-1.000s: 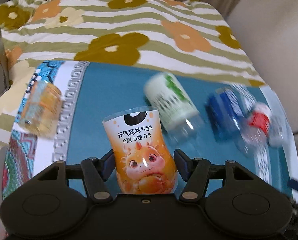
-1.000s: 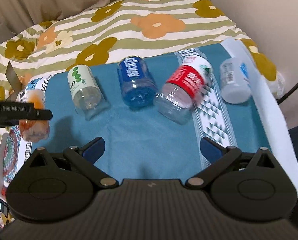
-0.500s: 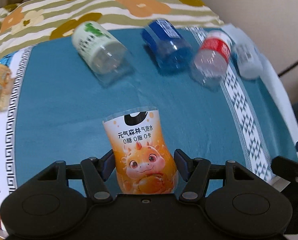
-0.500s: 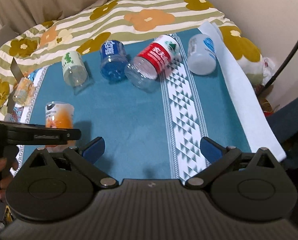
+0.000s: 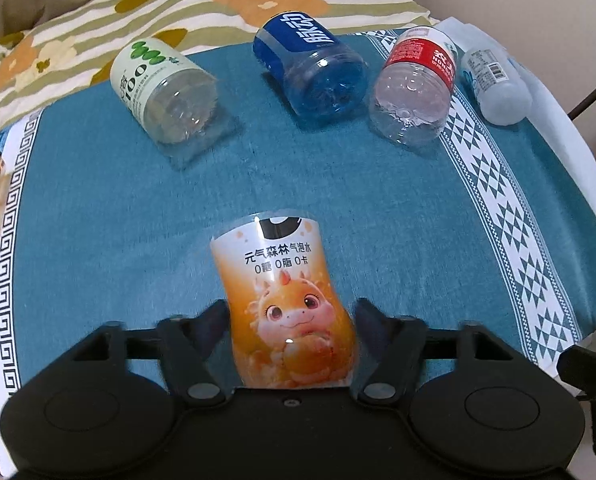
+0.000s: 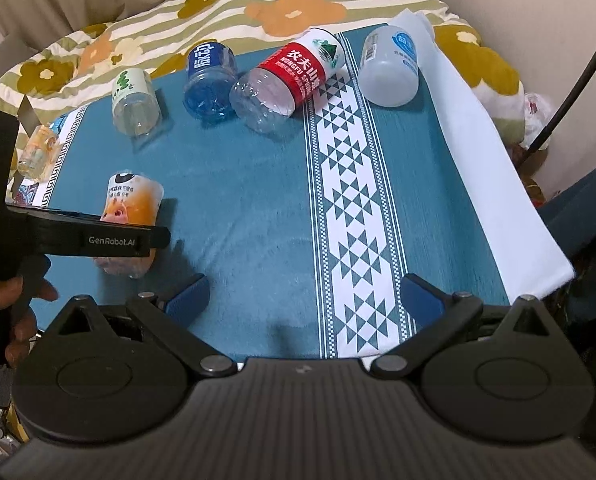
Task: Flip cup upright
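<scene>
1. six cut-bottle cups are showing on the teal cloth [image 6: 258,208], and the orange dragon cup [image 5: 284,312] is sitting between the fingers of the left gripper [image 5: 290,320], near the front left part of the cloth; in the right wrist view it is appearing upright or nearly so, with its base close to or on the cloth, though contact is not clear.
2. the left tongs are looking slightly parted around the cup's waist: small gaps are showing beside both pads in the left wrist view, so i cannot tell whether they are pinching it or letting go.
3. the right gripper [image 6: 304,292] is hovering over the middle of the cloth with its blue pads spread wide and nothing between them.
4. the step in hand is probably setting this cup down; doing it well is meaning keeping the cup vertical, feeling the base seat flat on the soft cloth, then opening both fingers evenly so neither pad is dragging the thin plastic sideways.
5. backing out straight along the fingers, not sideways, is mattering, since a light cup is tipping easily on fabric.
6. five others are lying on their sides along the far edge: the green-label cup [image 6: 134,98], the blue cup [image 6: 210,80], the red-label cup [image 6: 286,84], the frosted white cup [image 6: 390,66], and a small amber cup [image 6: 38,152] at the far left.
7. the red-label and blue cups are touching or nearly so, so a later grasp there is needing care.
</scene>
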The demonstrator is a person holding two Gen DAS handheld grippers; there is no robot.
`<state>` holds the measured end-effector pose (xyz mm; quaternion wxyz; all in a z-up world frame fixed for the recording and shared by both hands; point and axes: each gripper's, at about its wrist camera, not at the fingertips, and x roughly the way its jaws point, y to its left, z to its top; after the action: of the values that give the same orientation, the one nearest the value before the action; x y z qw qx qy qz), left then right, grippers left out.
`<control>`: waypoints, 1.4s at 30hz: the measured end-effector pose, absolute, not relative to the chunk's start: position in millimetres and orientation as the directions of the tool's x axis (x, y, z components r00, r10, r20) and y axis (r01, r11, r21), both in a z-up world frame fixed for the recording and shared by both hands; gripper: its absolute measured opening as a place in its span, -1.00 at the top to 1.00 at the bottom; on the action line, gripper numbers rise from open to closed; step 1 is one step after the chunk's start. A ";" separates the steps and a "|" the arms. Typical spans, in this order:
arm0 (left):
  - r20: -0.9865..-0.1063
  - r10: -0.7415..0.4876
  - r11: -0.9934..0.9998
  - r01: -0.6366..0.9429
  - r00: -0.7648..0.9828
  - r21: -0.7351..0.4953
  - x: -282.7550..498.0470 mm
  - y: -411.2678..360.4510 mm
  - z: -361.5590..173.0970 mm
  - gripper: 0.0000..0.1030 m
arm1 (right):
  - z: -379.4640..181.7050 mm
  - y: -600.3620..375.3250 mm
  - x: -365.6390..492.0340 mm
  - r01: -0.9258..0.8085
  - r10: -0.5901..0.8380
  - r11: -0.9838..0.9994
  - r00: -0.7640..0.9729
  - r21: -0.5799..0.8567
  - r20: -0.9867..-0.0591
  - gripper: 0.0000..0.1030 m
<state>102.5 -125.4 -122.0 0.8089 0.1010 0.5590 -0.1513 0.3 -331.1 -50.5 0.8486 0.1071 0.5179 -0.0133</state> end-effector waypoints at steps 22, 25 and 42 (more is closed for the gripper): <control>-0.855 -0.059 0.971 0.229 0.515 0.071 49.4 -89.4 -51.3 -1.00 | 5.5 -323.1 32.2 -0.005 0.108 0.993 0.496 0.122 -0.862 -1.00; -0.853 -0.035 0.973 0.212 0.521 0.090 41.8 -71.6 -46.3 -1.00 | 11.5 -307.8 47.7 -0.043 0.142 0.989 0.470 0.138 -0.871 -1.00; -0.861 -0.074 0.994 0.108 0.504 -0.022 28.8 42.1 -62.7 -1.00 | -82.5 -221.4 167.1 0.122 0.350 0.922 0.141 0.367 -0.926 -0.86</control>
<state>28.8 42.1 -62.7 0.8669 0.0174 0.4954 -0.0524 167.1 -221.4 -82.5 0.7331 0.1814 0.6508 0.0778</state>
